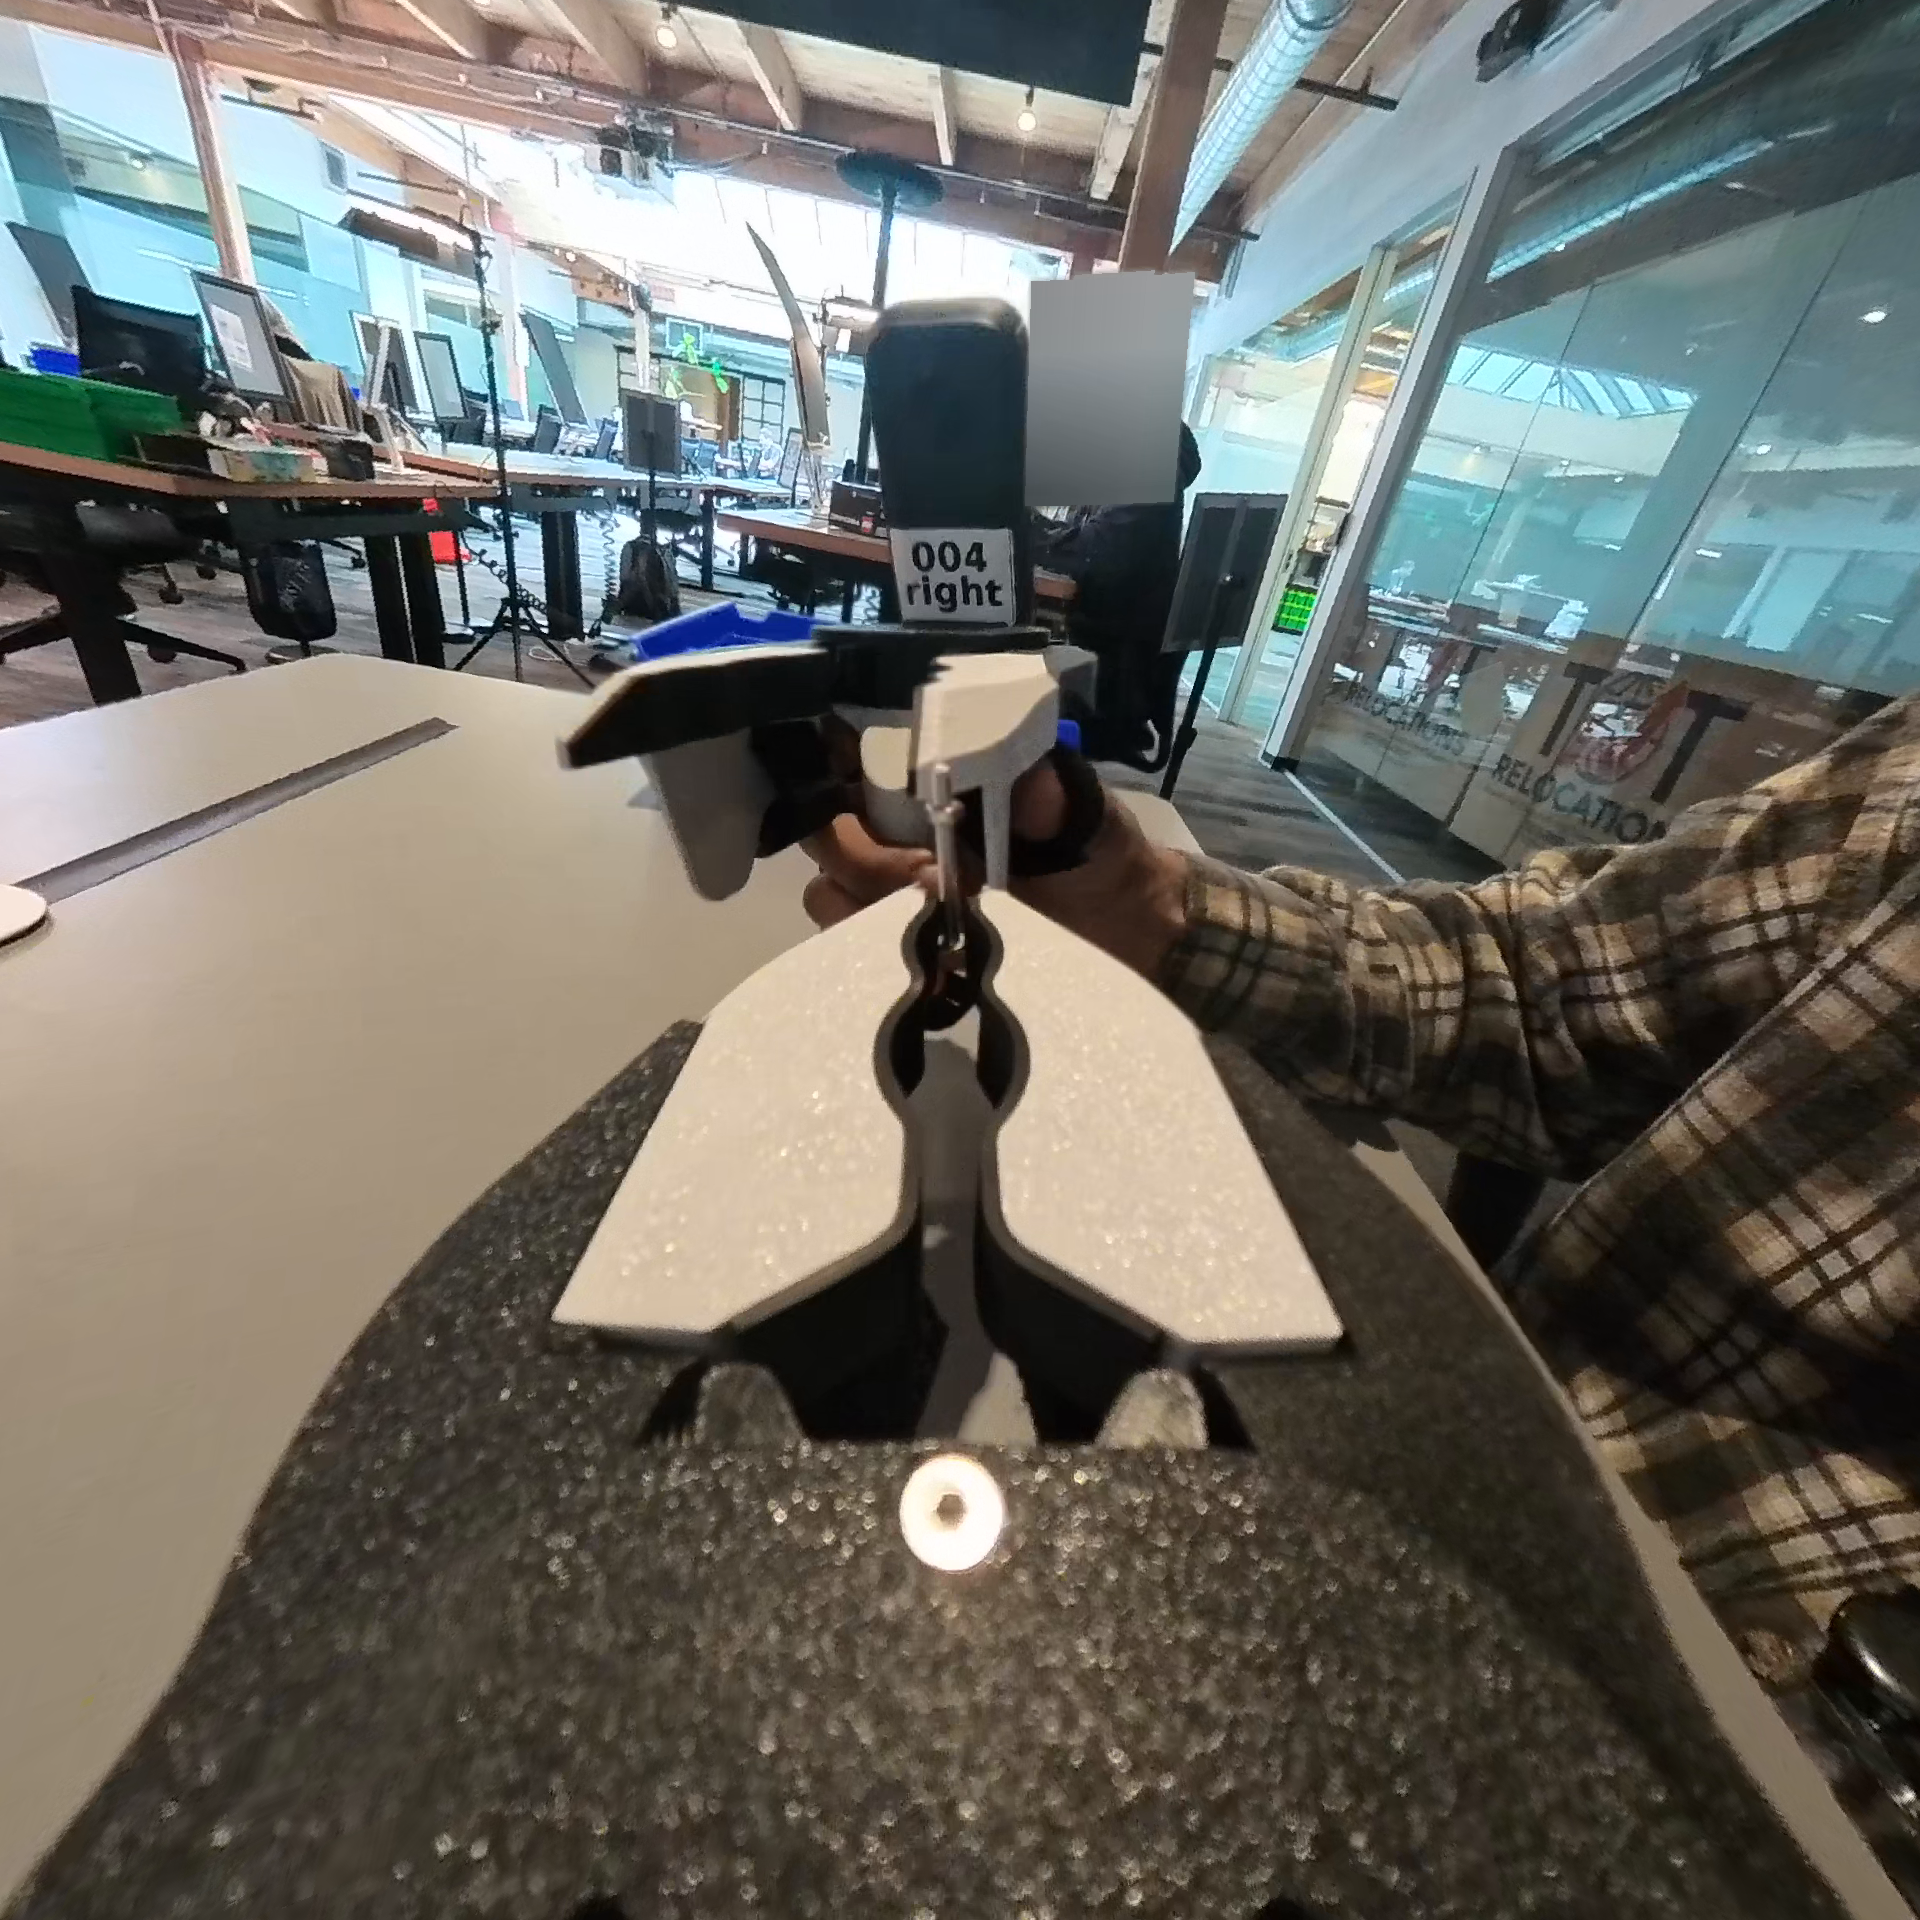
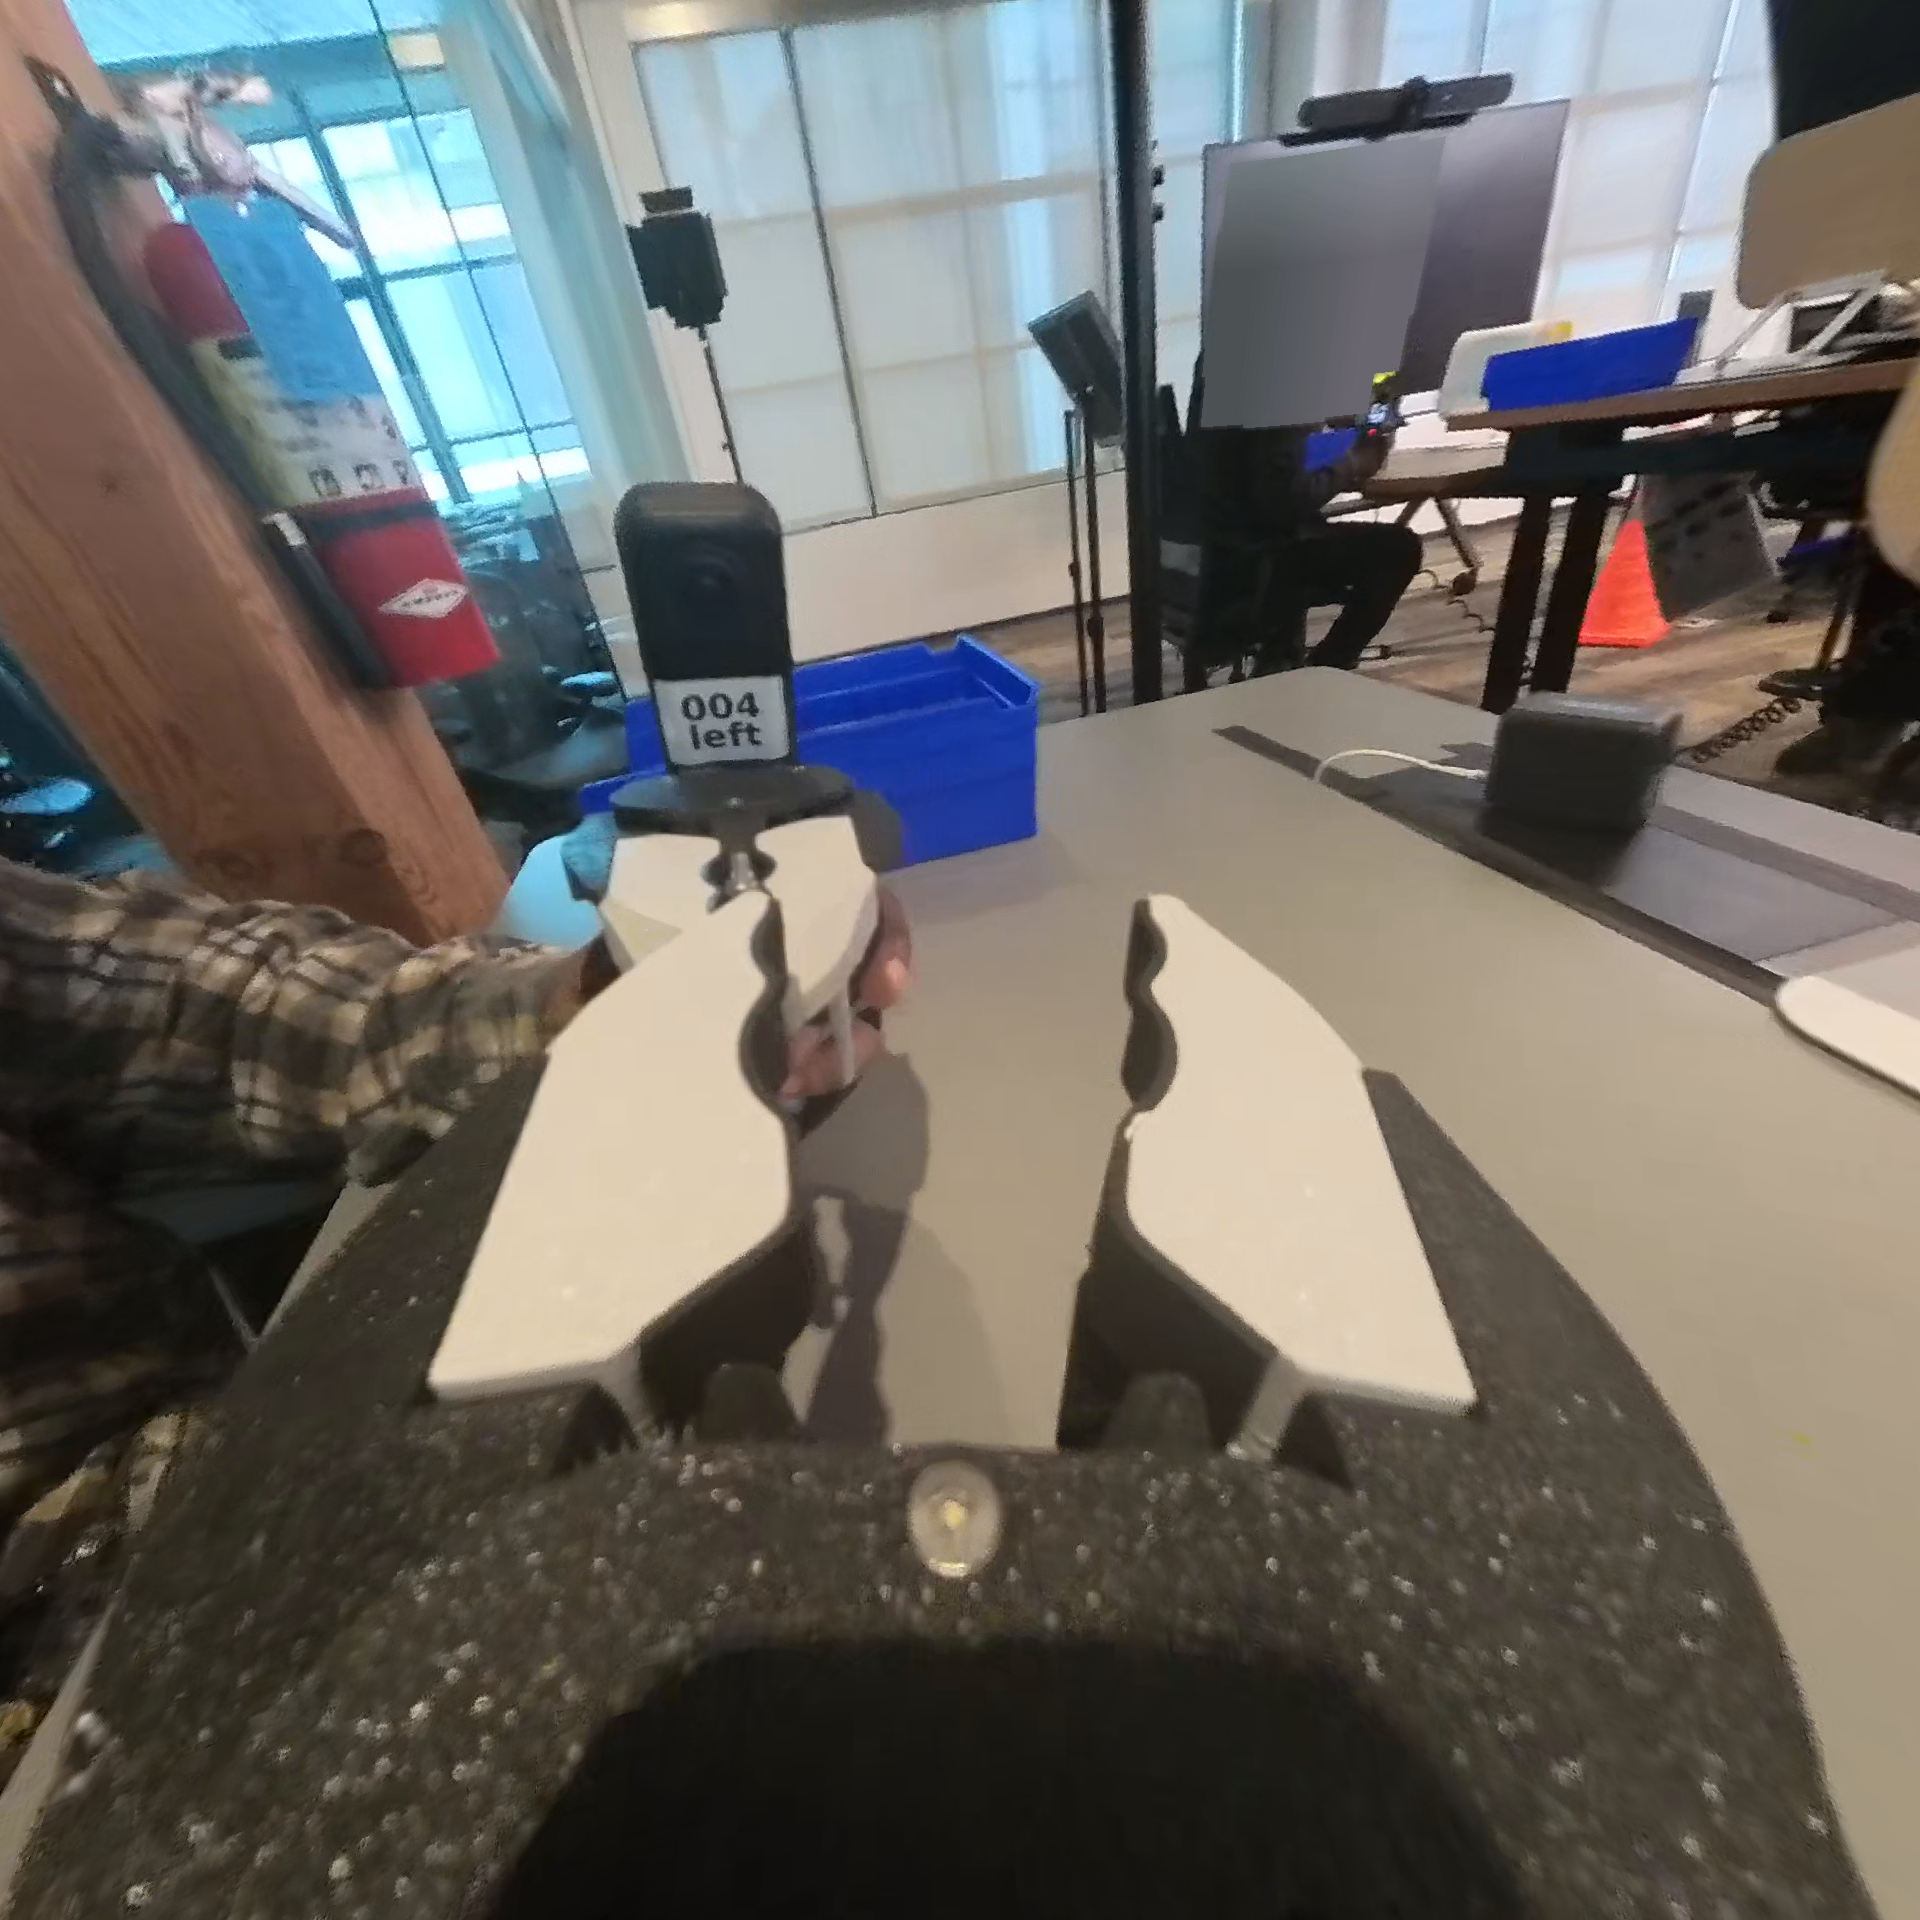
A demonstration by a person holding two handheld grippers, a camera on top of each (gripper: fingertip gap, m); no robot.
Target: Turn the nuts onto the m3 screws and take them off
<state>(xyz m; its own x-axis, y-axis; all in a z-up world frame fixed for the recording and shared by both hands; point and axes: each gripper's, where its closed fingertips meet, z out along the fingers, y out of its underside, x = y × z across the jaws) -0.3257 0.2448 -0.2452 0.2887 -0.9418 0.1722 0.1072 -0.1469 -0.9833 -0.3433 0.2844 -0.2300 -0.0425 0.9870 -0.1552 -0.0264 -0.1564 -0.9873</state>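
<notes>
Left gripper (image 1: 948, 940): fingers clamped on screw (image 1: 943, 831), at 12 o'clock. Right gripper (image 2: 951, 956): fingers apart, empty. Risk: thin screw tilting or slipping from its tip-only grip.

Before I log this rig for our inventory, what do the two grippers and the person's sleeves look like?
Both grippers, left gripper and right gripper, match: flat pale-grey fingers with wavy black inner edges on a speckled black body with one silver screw. Each carries an upright black camera with a white label. The sleeves are tan-and-dark plaid.
</notes>
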